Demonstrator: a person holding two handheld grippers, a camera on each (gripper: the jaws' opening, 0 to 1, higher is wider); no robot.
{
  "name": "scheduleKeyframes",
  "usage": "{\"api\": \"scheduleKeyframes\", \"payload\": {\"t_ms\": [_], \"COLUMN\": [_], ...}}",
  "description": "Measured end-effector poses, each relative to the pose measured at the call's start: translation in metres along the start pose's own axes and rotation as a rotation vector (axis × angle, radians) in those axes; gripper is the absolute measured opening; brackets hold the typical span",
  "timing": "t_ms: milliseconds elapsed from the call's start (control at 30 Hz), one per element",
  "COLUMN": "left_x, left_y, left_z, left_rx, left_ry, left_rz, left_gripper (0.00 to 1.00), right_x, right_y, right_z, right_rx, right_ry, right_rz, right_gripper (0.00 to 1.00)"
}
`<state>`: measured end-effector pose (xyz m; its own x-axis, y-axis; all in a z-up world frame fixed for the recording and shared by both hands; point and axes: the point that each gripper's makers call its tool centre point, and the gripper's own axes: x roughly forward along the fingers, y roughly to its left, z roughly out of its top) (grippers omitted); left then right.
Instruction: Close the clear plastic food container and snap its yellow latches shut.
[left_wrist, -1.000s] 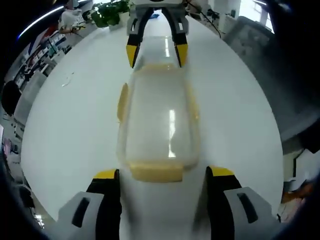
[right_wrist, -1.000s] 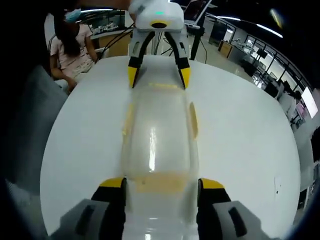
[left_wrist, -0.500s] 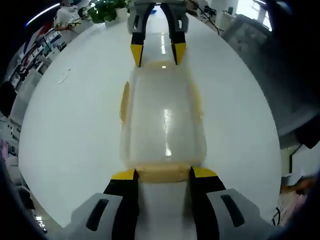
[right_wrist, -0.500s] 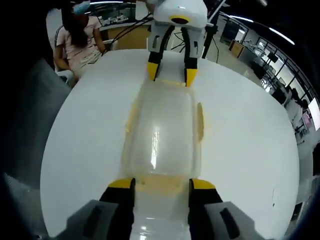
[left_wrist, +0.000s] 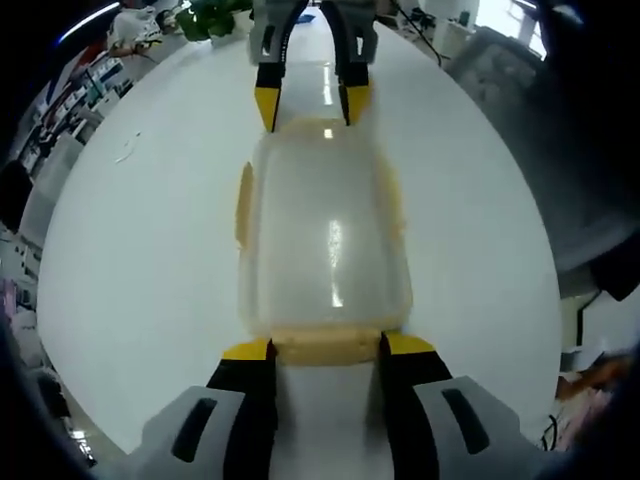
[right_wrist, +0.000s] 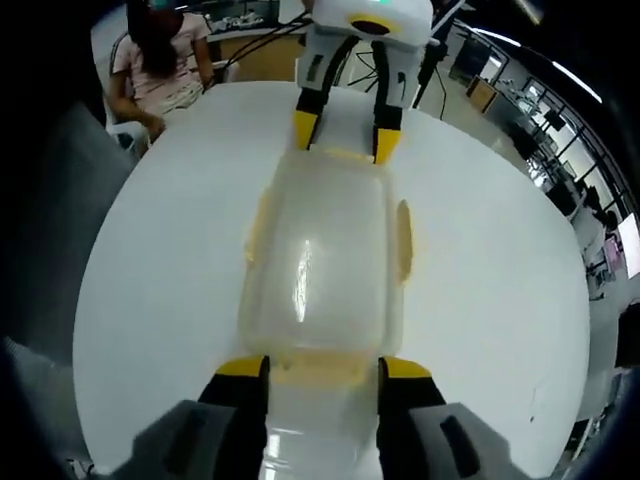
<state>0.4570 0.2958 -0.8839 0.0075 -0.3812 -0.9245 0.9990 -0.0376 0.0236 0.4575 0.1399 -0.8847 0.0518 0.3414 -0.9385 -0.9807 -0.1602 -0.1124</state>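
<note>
The clear container (left_wrist: 325, 240) lies lid-down-closed on the round white worktop (left_wrist: 140, 250), its long axis running straight from one tool to the other, so each tool faces one short end head-on. In the left gripper view the left tool (left_wrist: 325, 348) has its yellow-tipped jaws narrowed to either side of the near end latch (left_wrist: 325, 345), apparently pinching its two edges, though whether they truly bear on it I cannot tell; the right tool (left_wrist: 306, 100) stands at the far end with its jaws pointing down at the far rim. The right gripper view mirrors this: the right tool (right_wrist: 322, 368) brackets its own end latch (right_wrist: 322, 368) and the left tool (right_wrist: 345, 135) sits opposite. Both tools are equally close, each at its own end, aimed level along the box. The long-side latches (left_wrist: 243, 200) (pale yellow tabs) seem to flare outward, so they look unfastened and would need pressing inward from the sides.
</note>
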Motion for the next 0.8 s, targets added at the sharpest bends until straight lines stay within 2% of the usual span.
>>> {"api": "scheduleKeyframes", "payload": {"t_ms": [100,167,200,233,267,333,367,400,433,467,533,567,633,800], "left_x": [0.0,-0.001,-0.002,-0.003,-0.004,-0.004,-0.003,-0.003,-0.003,-0.003,-0.003,-0.003,-0.004,-0.002], "left_y": [-0.001,0.0,-0.001,-0.002,-0.002,-0.002,-0.001,0.0,0.0,0.0,0.001,0.001,0.002,0.002], "left_z": [0.001,-0.002,-0.005,-0.008,-0.011,-0.013,-0.013,-0.012,-0.012,-0.012,-0.012,-0.013,-0.013,-0.01], "left_rx": [0.001,-0.01,0.007,0.012,0.014,0.012,0.012,0.014,0.011,0.012,0.011,0.005,0.001,0.0], "left_ry": [0.002,0.001,-0.002,-0.001,-0.006,-0.016,-0.021,-0.022,-0.019,-0.017,-0.021,-0.026,-0.031,-0.008], "left_rz": [0.0,0.005,0.001,-0.002,-0.005,-0.005,-0.005,-0.004,-0.005,-0.006,-0.007,-0.006,-0.005,-0.003], "left_gripper": [0.38,0.38,0.38,0.38,0.38,0.38,0.38,0.38,0.38,0.38,0.38,0.38,0.38,0.38], "right_x": [0.0,-0.001,-0.002,-0.003,-0.004,-0.002,0.001,-0.001,0.0,0.002,0.005,0.006,0.006,0.007], "right_y": [0.001,0.001,0.003,0.005,0.004,0.001,0.001,0.006,0.004,0.006,0.007,0.007,0.006,0.005], "right_z": [0.0,0.003,0.008,0.011,0.014,0.006,0.004,0.01,0.012,0.01,0.004,0.006,0.005,0.004], "right_rx": [0.004,0.038,0.058,0.09,0.177,0.234,0.206,0.184,0.142,0.149,0.079,0.045,0.112,0.146], "right_ry": [0.007,-0.021,-0.058,-0.081,-0.116,-0.095,-0.09,-0.11,-0.111,-0.076,-0.036,-0.051,-0.041,-0.033], "right_rz": [-0.003,0.0,0.024,0.044,0.064,0.077,0.087,0.13,0.112,0.115,0.091,0.086,0.088,0.074], "right_gripper": [0.4,0.4,0.4,0.4,0.39,0.39,0.39,0.38,0.38,0.38,0.38,0.38,0.37,0.37]}}
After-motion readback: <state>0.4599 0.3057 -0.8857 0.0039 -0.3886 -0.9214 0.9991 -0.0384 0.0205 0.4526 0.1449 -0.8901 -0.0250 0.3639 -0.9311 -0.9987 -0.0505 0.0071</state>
